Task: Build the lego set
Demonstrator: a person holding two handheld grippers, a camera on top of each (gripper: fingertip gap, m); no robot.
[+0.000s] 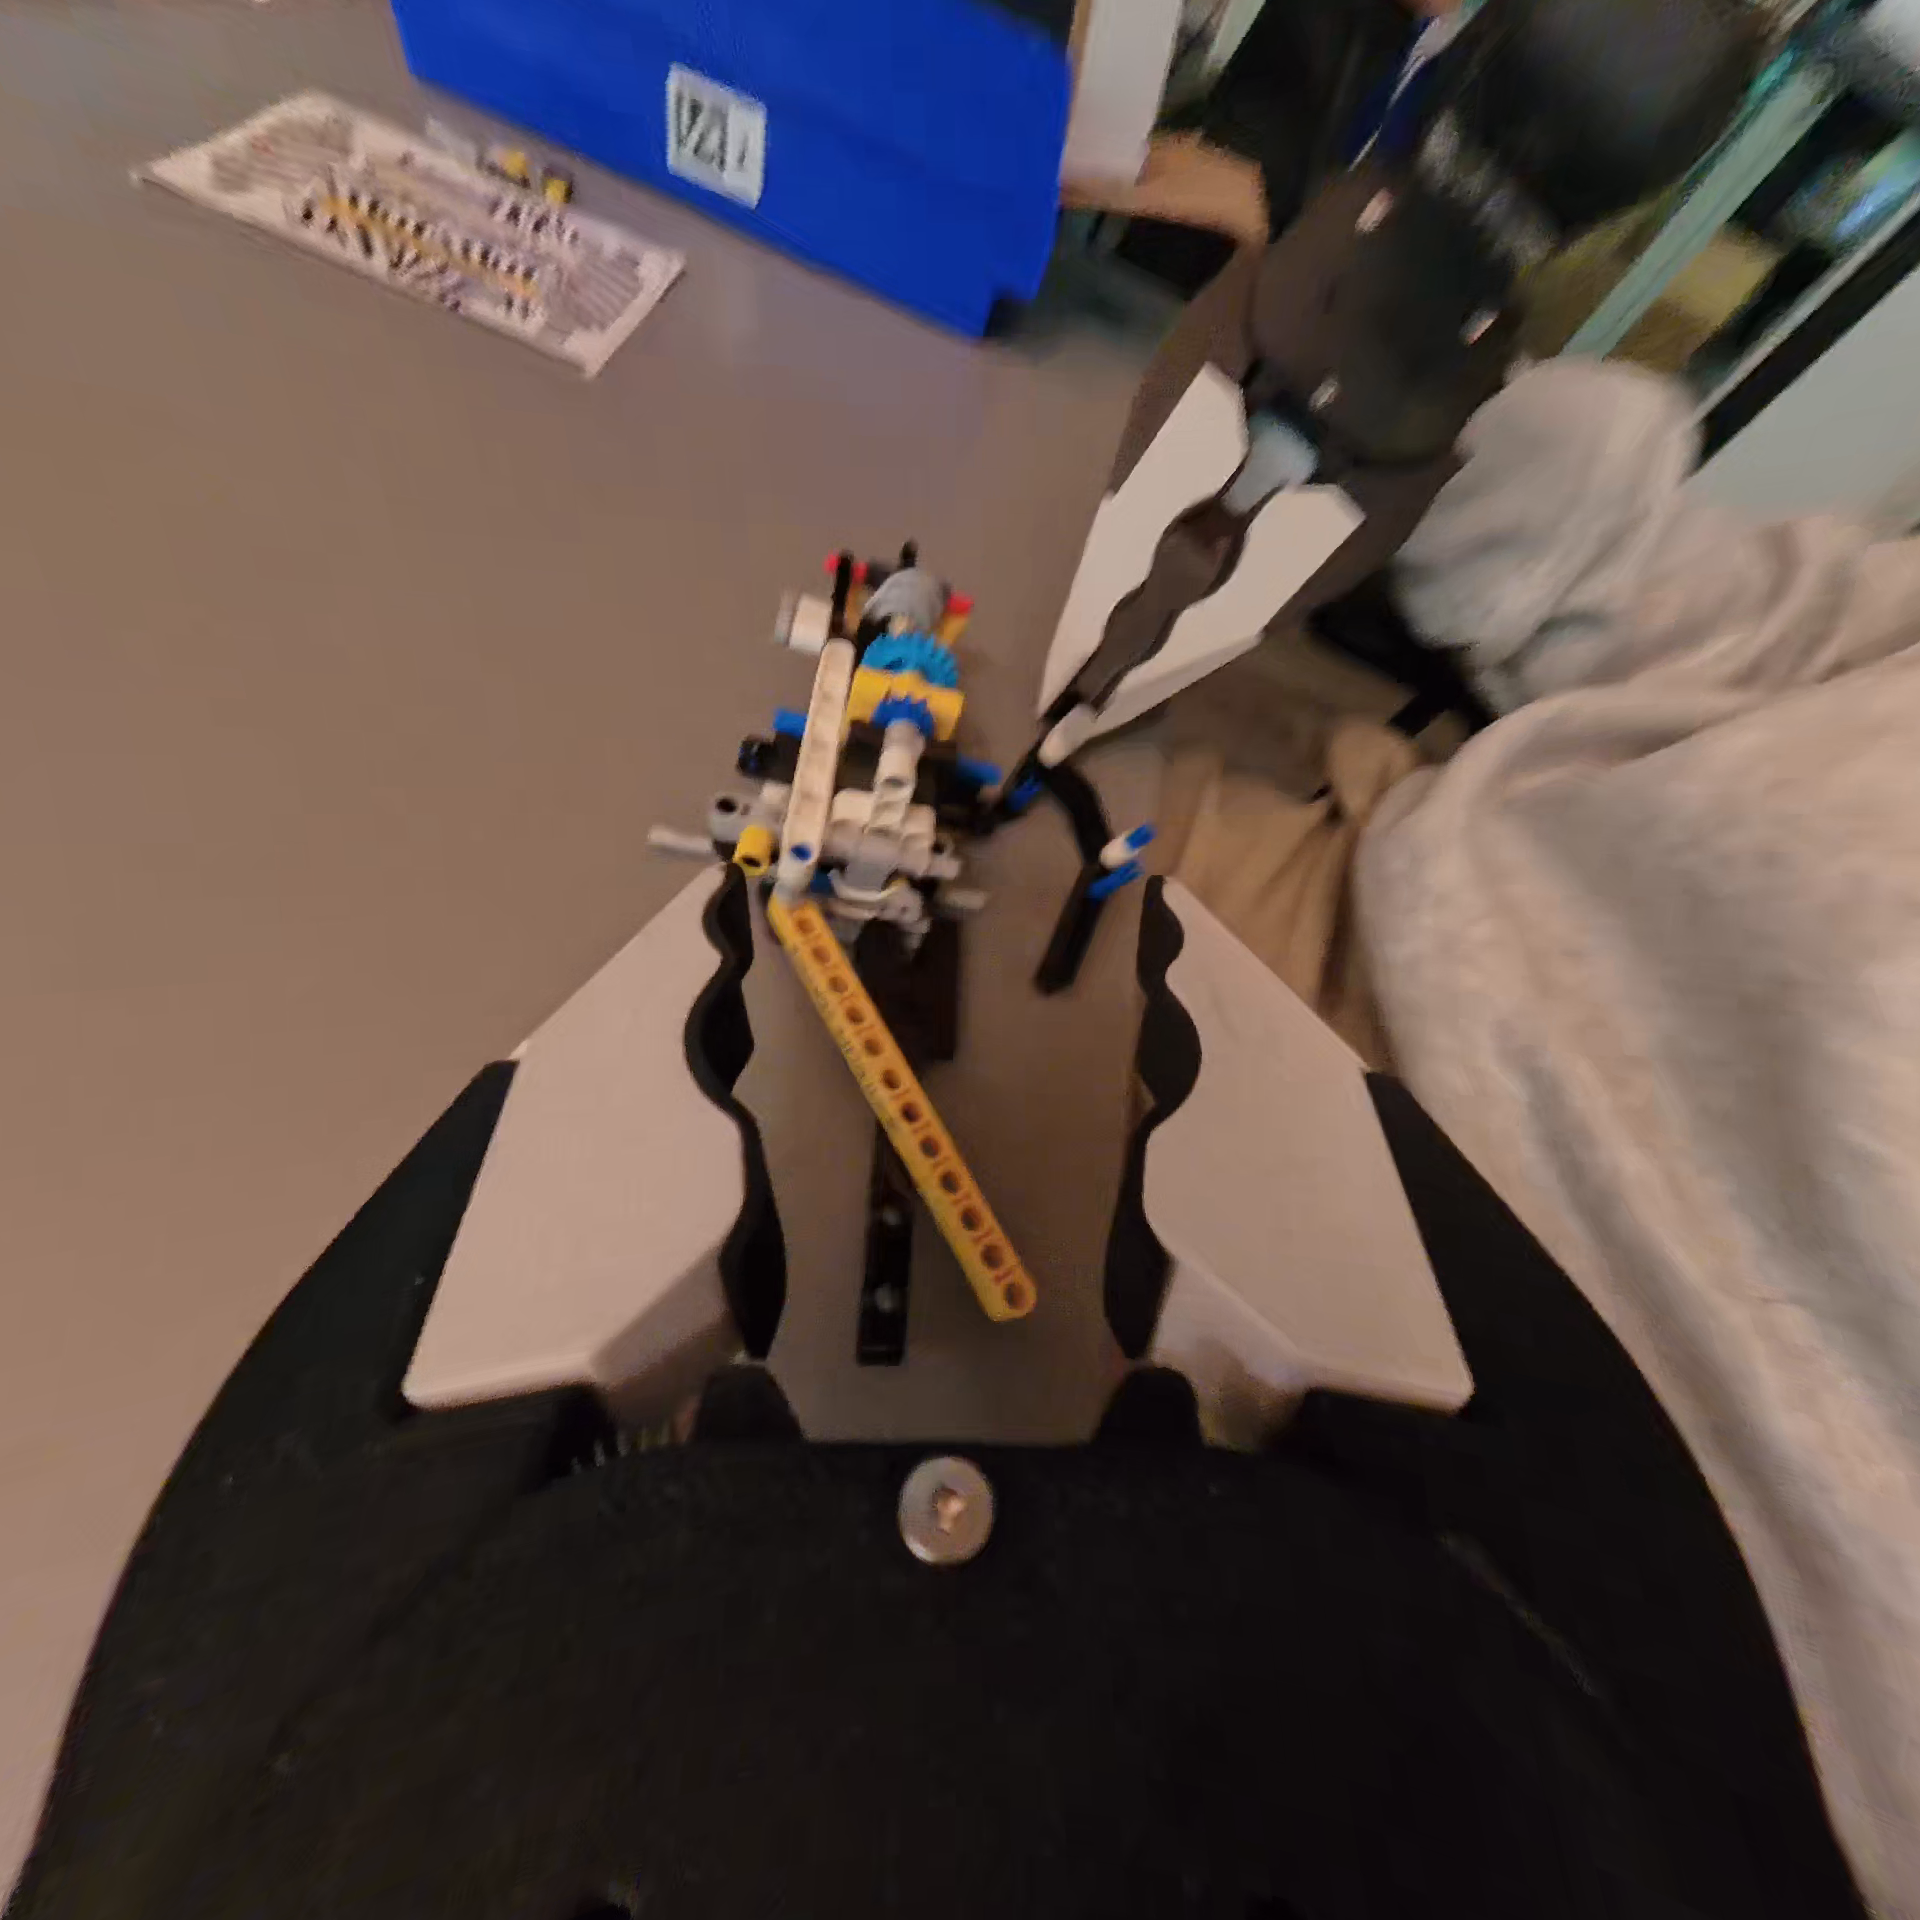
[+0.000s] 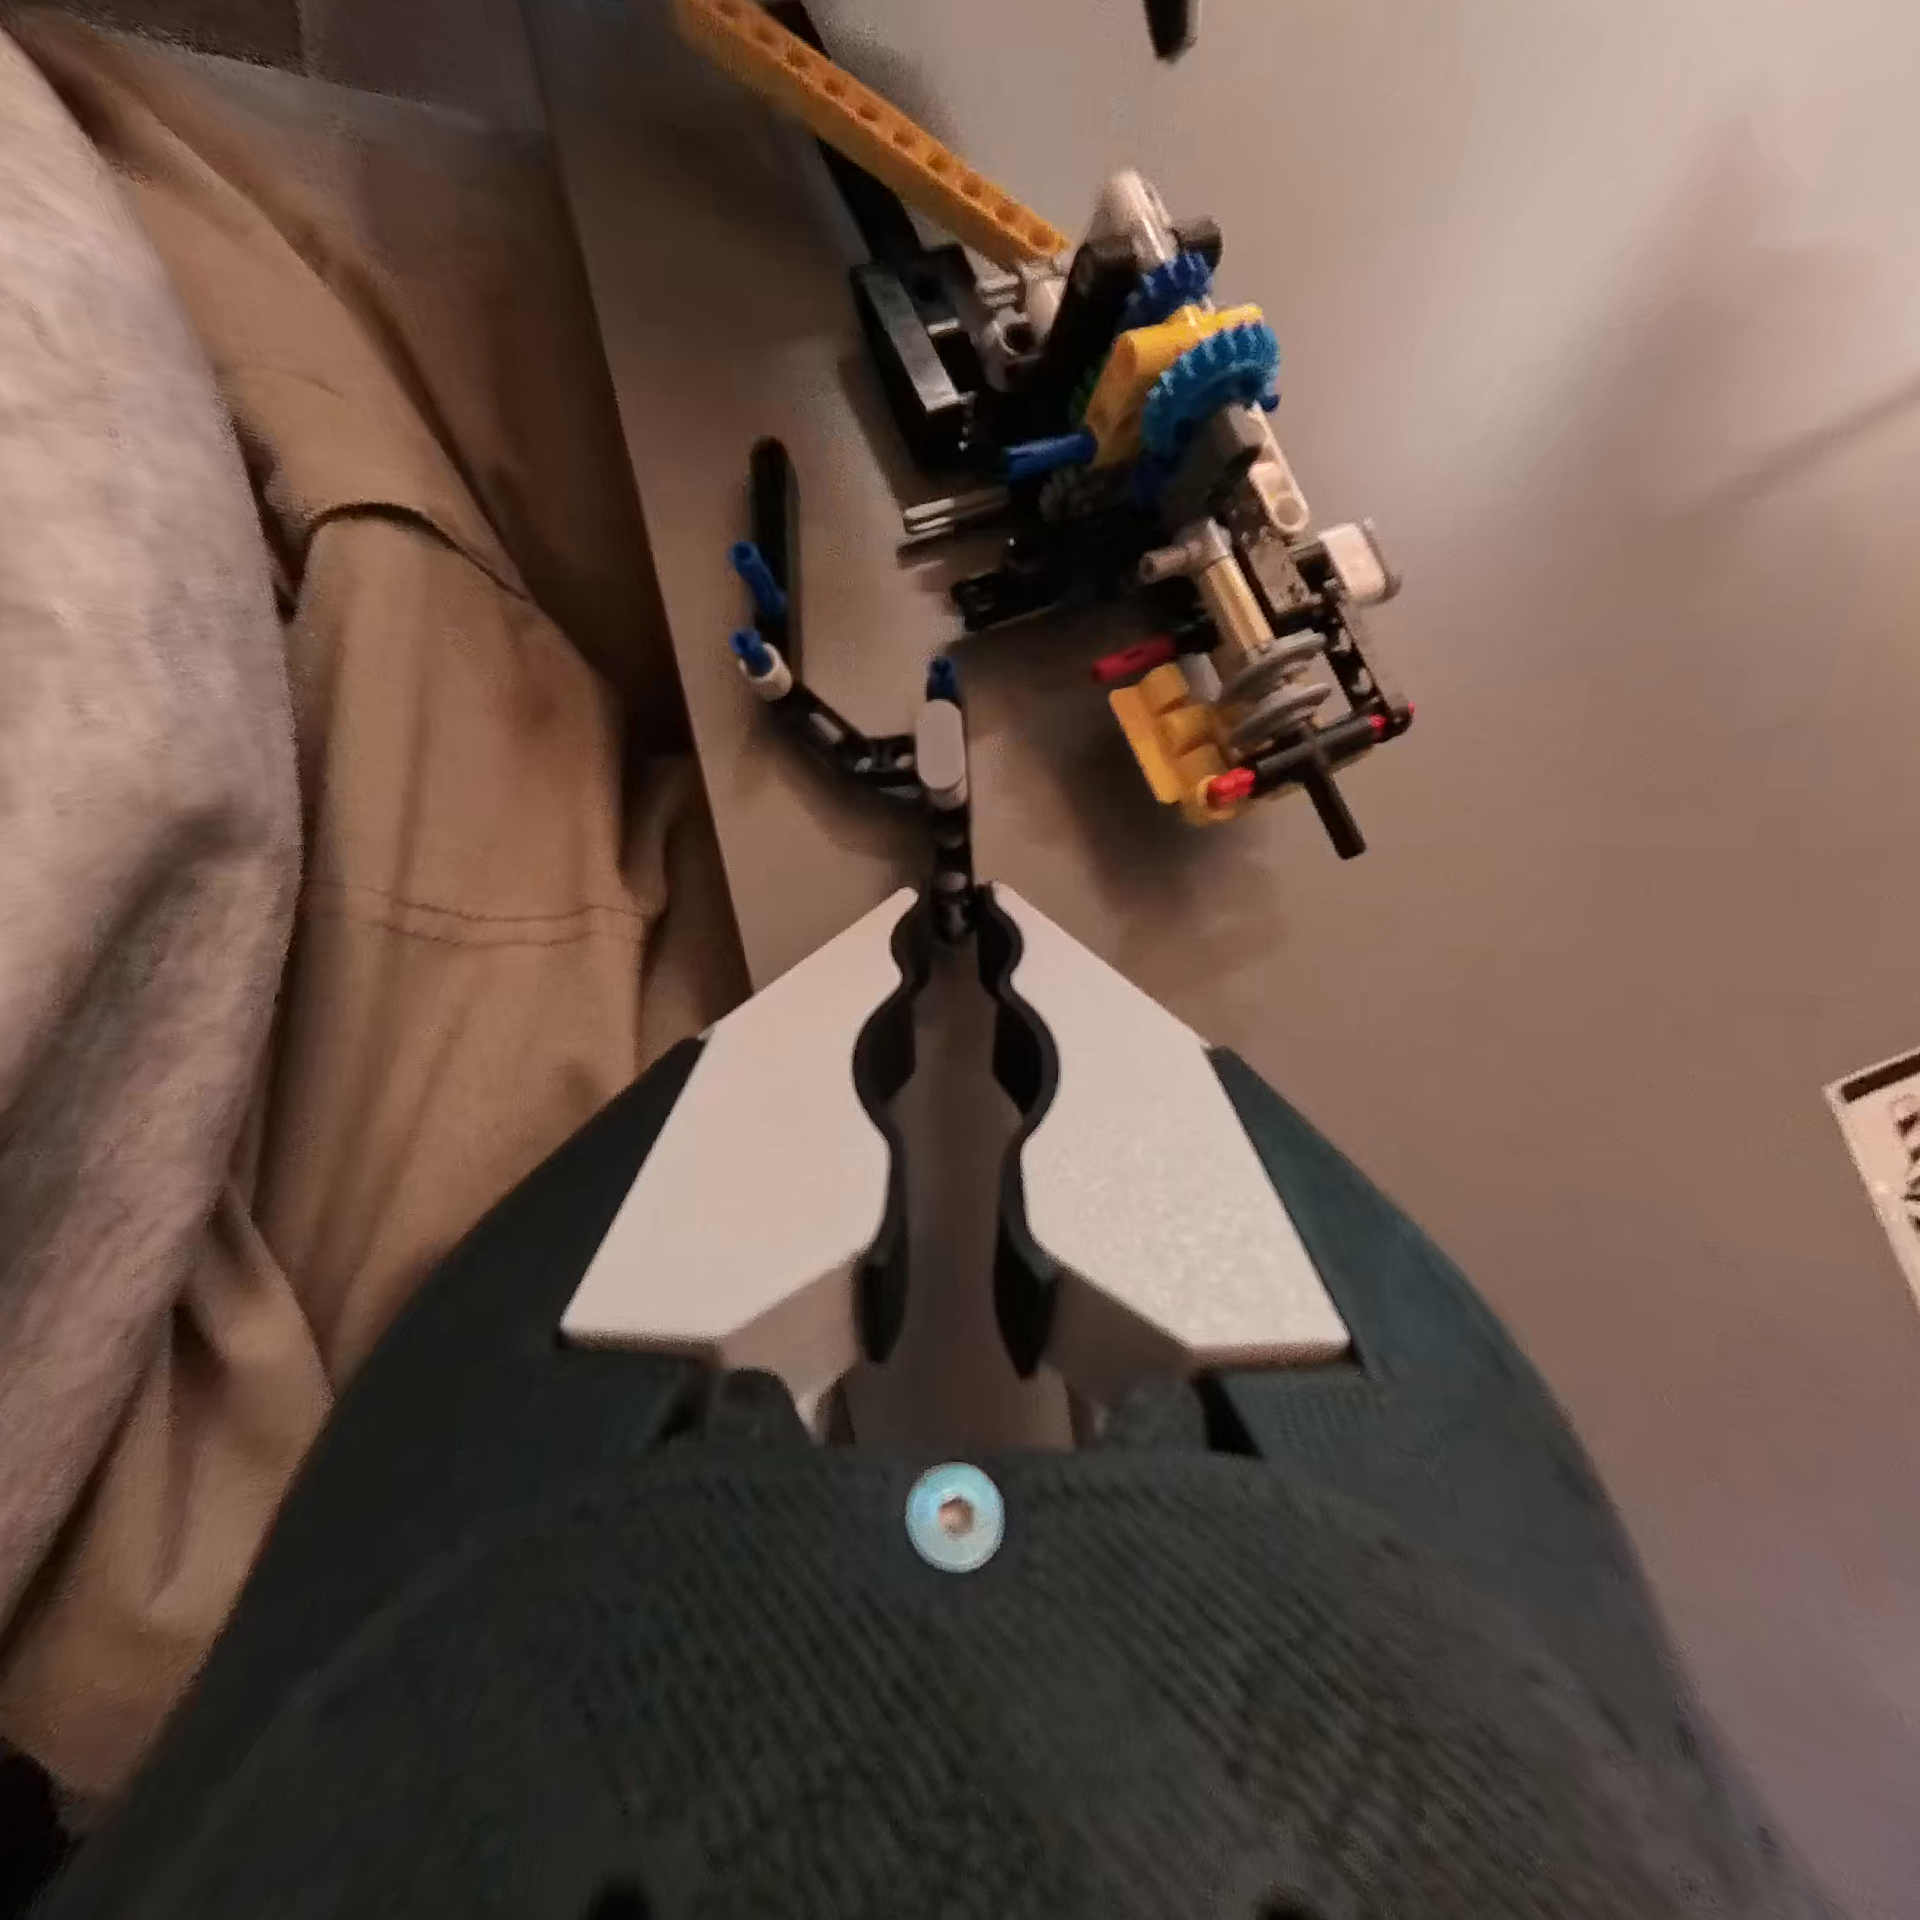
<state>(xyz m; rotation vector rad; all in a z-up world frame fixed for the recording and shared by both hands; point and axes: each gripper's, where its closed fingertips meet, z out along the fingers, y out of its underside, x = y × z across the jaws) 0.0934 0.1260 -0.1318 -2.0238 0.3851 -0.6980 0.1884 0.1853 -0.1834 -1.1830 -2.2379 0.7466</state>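
The Lego assembly (image 1: 862, 748), with blue gears, yellow blocks and grey axles, lies on the grey table (image 1: 312, 727). Its long yellow beam (image 1: 904, 1112) runs back between the fingers of my left gripper (image 1: 940, 894), which is open and touches nothing. My right gripper (image 2: 951, 904) is shut on one end of a black bent beam with blue pins (image 2: 774, 520) and holds it just beside the assembly (image 2: 1164, 499), near the table's edge. The left wrist view shows this right gripper (image 1: 1049, 727) and the black beam (image 1: 1075, 925) to the right of the assembly.
A blue bin (image 1: 790, 135) and an instruction sheet (image 1: 416, 229) lie at the far side of the table; the sheet's corner shows in the right wrist view (image 2: 1881, 1174). A person's grey sleeve (image 1: 1610, 935) and tan trousers (image 2: 436, 727) are past the table's edge. The gap from one gripper's tips to the other's is roughly 12 cm.
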